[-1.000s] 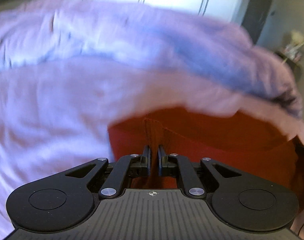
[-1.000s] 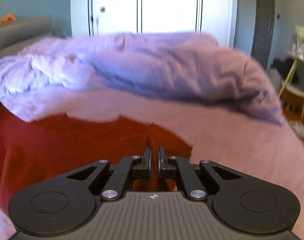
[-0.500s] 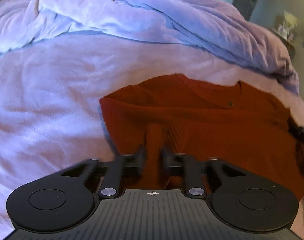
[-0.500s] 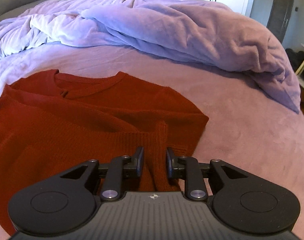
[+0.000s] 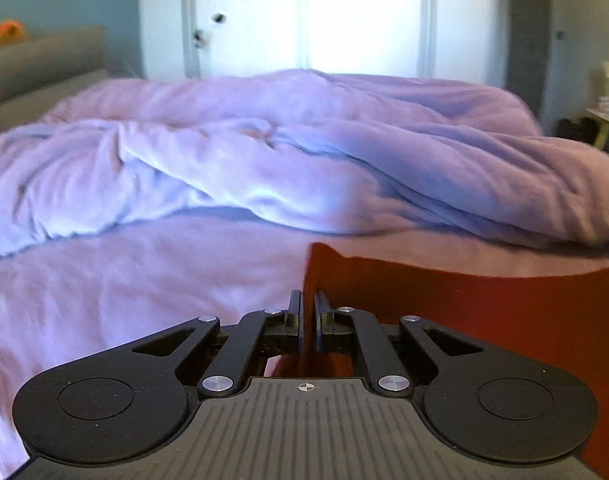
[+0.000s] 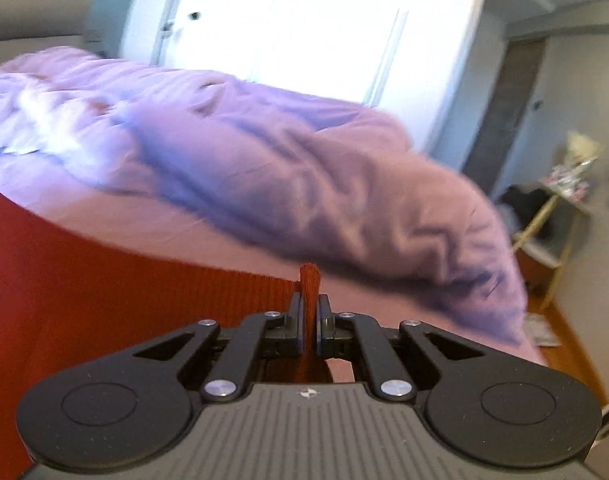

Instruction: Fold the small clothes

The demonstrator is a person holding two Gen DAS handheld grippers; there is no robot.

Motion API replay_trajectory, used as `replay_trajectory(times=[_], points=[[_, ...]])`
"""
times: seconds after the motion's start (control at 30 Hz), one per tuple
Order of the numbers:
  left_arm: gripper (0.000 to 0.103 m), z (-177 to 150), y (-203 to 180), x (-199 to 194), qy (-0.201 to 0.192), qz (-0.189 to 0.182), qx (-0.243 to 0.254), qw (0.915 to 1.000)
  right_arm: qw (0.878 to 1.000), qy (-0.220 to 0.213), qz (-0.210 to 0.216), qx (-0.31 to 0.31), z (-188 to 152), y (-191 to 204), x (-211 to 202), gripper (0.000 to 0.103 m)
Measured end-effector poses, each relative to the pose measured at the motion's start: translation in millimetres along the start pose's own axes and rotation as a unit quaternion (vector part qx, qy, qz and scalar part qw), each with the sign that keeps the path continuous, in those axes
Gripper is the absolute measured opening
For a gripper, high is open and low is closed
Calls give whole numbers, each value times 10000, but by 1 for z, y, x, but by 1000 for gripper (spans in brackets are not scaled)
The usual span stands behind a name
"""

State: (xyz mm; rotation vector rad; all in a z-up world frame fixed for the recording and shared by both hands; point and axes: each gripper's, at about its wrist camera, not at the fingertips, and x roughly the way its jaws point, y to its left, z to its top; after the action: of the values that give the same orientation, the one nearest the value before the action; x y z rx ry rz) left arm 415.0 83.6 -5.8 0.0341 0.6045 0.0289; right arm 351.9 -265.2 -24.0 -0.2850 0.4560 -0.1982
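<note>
My left gripper (image 5: 308, 322) is clamped on the left edge of the red sweater (image 5: 464, 304), and my right gripper (image 6: 309, 326) is clamped on the other end of the same edge, where a small tuft of the knit stands up between its pads. The right jaws have just closed again on the cloth after a short opening. From each gripper the sweater stretches away sideways as a flat sheet toward the other one, lifted above the pink bed sheet (image 5: 124, 280), and the crumpled purple duvet (image 5: 304, 160) lies well behind it. I judge this to be the lifting step of a fold (how much of the garment hangs below I cannot see). The next move calls for carrying the held edge over the rest of the sweater and laying it down evenly, both hands at the same pace.
</note>
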Motion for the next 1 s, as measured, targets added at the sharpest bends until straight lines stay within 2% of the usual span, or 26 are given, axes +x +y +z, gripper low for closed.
replay_trajectory(times=[0.07,0.13,0.17,0.2,0.23,0.4,0.47,0.53,0.6,0.7,0.83,0.93,1.0], points=[[7,-3,-9,20,113,274,95,9995,9997,21,-255,31,6,2,20,5],[17,-11,-8,32,446,333,-28,9984,9985,6,-548,39,2,7,36,5],[28,-15,-4,32,530,271,-162,9981,9981,30,-610,79,-2,8,40,7],[38,-21,-1,28,535,169,-282,9980,9976,105,-667,175,-6,8,42,18],[42,-28,3,21,518,47,-344,9981,9975,167,-633,272,-8,10,43,24],[58,-68,10,-15,625,-682,-410,9949,9982,314,312,394,-49,16,3,24],[60,-83,1,-21,697,-687,-191,9950,9952,333,869,308,-63,27,-14,24],[56,-94,-7,-15,997,-568,-64,9934,9899,330,1364,214,-75,39,-29,24],[57,-102,-5,-4,1267,-473,-121,9907,9858,475,1609,24,-88,47,-31,24],[57,-103,9,-4,1232,-90,-183,9922,9890,690,1308,-87,-105,40,-29,24],[58,-102,46,-14,1378,-57,-851,9868,9942,872,548,296,-108,-1,-39,23],[58,-112,59,-25,1468,44,-944,9846,9921,1202,-34,355,-111,-22,-49,24],[58,-117,63,-34,1557,86,-918,9835,9894,1308,91,631,-114,-30,-58,24]])
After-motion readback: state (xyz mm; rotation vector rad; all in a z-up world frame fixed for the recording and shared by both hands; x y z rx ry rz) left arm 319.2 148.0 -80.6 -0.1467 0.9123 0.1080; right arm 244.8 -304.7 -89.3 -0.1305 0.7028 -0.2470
